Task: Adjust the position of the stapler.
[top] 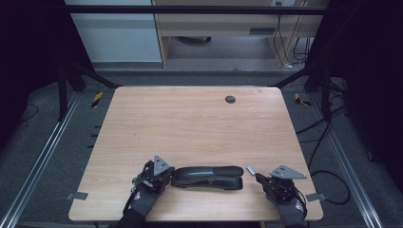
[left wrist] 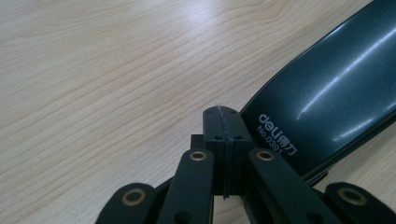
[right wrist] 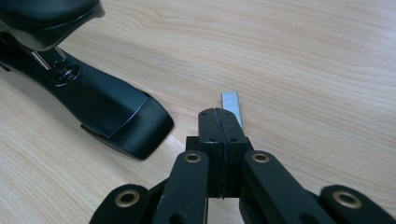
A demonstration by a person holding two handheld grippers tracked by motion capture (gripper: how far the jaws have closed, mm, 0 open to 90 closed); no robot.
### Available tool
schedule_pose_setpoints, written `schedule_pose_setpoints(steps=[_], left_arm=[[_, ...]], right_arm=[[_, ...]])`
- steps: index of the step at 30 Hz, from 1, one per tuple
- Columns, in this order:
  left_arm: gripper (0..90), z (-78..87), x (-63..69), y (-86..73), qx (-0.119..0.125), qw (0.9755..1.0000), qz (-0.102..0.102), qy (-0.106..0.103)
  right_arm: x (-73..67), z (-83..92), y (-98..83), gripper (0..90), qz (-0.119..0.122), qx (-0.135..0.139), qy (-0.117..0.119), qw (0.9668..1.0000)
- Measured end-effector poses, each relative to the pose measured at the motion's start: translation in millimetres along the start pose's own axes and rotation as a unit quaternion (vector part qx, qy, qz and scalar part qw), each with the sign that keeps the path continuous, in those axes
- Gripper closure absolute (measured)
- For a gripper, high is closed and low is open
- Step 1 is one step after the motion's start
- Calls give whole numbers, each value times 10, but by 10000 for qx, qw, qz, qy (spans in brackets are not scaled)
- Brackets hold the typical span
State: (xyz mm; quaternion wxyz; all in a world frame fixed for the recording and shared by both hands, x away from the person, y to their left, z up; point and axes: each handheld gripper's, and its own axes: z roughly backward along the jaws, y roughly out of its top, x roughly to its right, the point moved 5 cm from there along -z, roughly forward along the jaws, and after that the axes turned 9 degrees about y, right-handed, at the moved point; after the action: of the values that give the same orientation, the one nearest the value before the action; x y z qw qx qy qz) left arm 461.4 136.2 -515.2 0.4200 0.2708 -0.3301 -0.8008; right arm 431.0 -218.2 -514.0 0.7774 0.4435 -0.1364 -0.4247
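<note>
Left gripper [top: 167,176], right gripper [top: 258,177]: black linkage jaws, brass-ringed pivots, grey three-cornered top plates; dark gloves with red markings.

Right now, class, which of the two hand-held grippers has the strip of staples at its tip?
The right hand-held gripper: the silver staple strip lies just beyond its shut jaws, while the left hand-held gripper sits beside the dark stapler.

Counting the things lying on the table

One black stapler [top: 207,176] and one strip of staples [top: 251,170] are lying on one wooden table [top: 190,123], while two grippers, the left gripper [top: 159,176] and right gripper [top: 262,179], are resting beside them.
</note>
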Motion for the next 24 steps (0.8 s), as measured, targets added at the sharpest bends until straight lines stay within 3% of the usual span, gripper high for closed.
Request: schedule_pose_setpoints(steps=[3, 6, 9, 21, 24], left_arm=[[898, 0, -6, 15, 10, 10000, -72, -46], [898, -10, -19, 115, 222, 9997, -69, -124], [898, -58, -5, 193, 277, 9995, -96, -154], [899, -44, 31, 161, 157, 9996, -156, -190], [898, -29, 42, 146, 124, 9996, -231, -117]], right_arm=[[-11, -14, -6, 900, 45, -39, 23, 10000], [-16, -7, -2, 900, 11, -20, 19, 10000], [-6, -8, -4, 900, 27, -14, 18, 10000], [-20, -5, -4, 900, -22, -19, 50, 10000], [-9, -6, -6, 900, 12, -10, 45, 10000]])
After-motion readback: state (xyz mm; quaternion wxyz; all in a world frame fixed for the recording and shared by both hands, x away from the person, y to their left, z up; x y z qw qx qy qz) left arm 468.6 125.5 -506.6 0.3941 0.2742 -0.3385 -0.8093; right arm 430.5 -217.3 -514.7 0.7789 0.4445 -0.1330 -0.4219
